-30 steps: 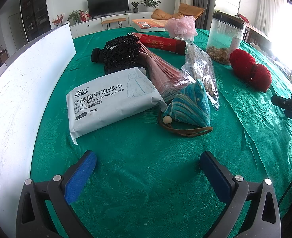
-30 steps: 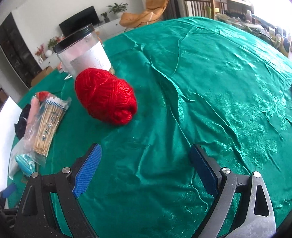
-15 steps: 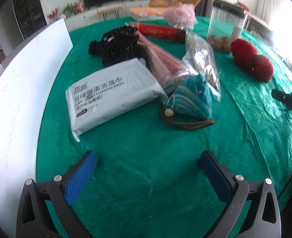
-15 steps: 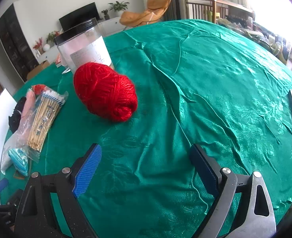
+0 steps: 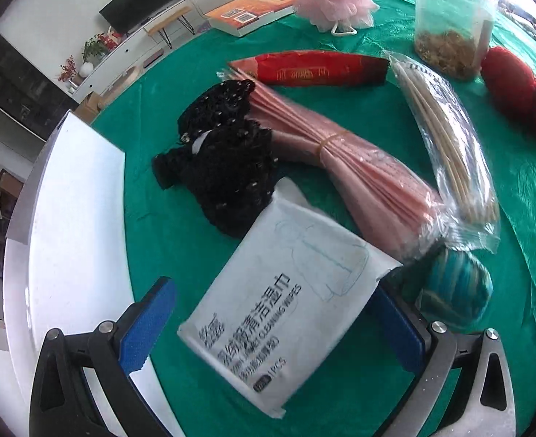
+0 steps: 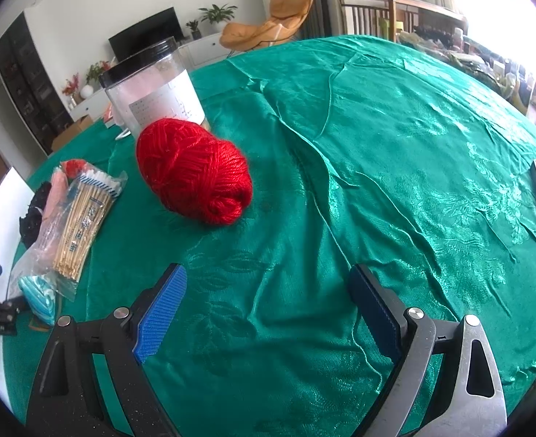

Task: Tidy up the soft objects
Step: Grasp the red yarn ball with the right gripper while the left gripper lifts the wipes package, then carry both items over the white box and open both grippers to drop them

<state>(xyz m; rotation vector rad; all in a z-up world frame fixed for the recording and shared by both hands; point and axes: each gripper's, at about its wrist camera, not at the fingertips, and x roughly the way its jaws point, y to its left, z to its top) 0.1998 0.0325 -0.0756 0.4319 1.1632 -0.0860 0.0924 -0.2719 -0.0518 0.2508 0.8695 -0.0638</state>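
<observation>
Wipes pack [image 5: 286, 317], white and soft, lies on the green cloth [image 5: 359, 116] between the wide-spread fingers of the left gripper [image 5: 271, 322] in the left wrist view. Its near end reaches past the blue pads [image 5: 147, 324]; whether either pad touches it I cannot tell. A black knit piece [image 5: 224, 160] sits at 11 o'clock from the pack, touching its far edge. A pink bundle [image 5: 359, 167] tied with a band runs toward 1 o'clock, with a clear bag of sticks [image 5: 446, 142] beside it. A teal pouch [image 5: 457, 287] rests at 3 o'clock, just beside the right finger. Farther off are a red packet [image 5: 311, 69] at 12 o'clock, a pink mesh puff [image 5: 337, 0], a book [image 5: 253, 11], a clear jar [image 5: 453, 22] and red yarn [image 5: 519, 87] at 2 o'clock. A white board [image 5: 67, 240] stands at 9 o'clock.

In the right wrist view, the right gripper [image 6: 268, 313] hangs spread wide over bare cloth, holding nothing. The yarn [image 6: 195, 171] lies at 11 o'clock, well apart from the fingers, with the jar [image 6: 155, 87] just behind it. The sticks [image 6: 82, 218] and pouch [image 6: 38, 295] lie toward 9 o'clock.
</observation>
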